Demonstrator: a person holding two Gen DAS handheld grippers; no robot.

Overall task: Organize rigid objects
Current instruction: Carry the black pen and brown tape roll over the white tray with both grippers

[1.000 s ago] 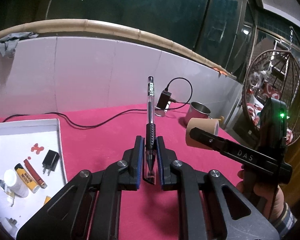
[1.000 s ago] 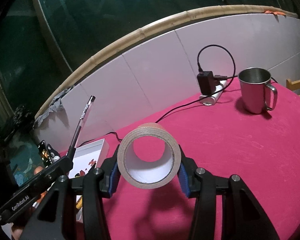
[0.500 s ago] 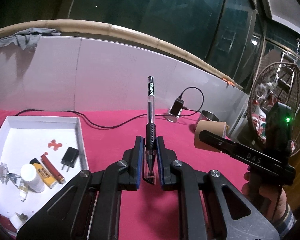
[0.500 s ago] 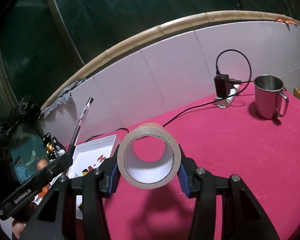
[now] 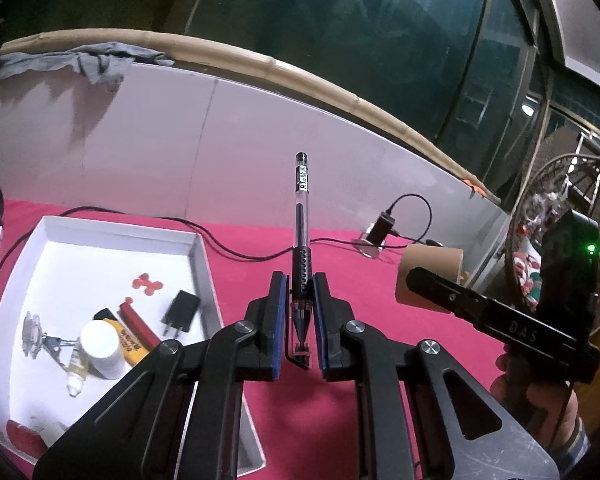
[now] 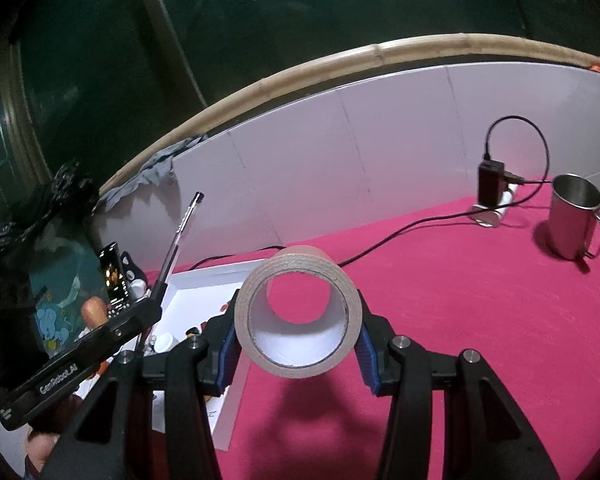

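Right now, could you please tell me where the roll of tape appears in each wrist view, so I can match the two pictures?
Left wrist view: the roll of tape is at the right, seen side-on, clamped in the right hand-held gripper.
Right wrist view: it sits at centre, its open core facing the camera.
Shared landmark: the white tray on the pink tabletop.

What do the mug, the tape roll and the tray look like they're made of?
Mug: likely stainless steel, with a brushed silvery sheen and a wire-like handle. Tape roll: tan paper-like tape, matte, on a white, probably cardboard, core. Tray: thin white walls, matte; cardboard or plastic, can't tell.
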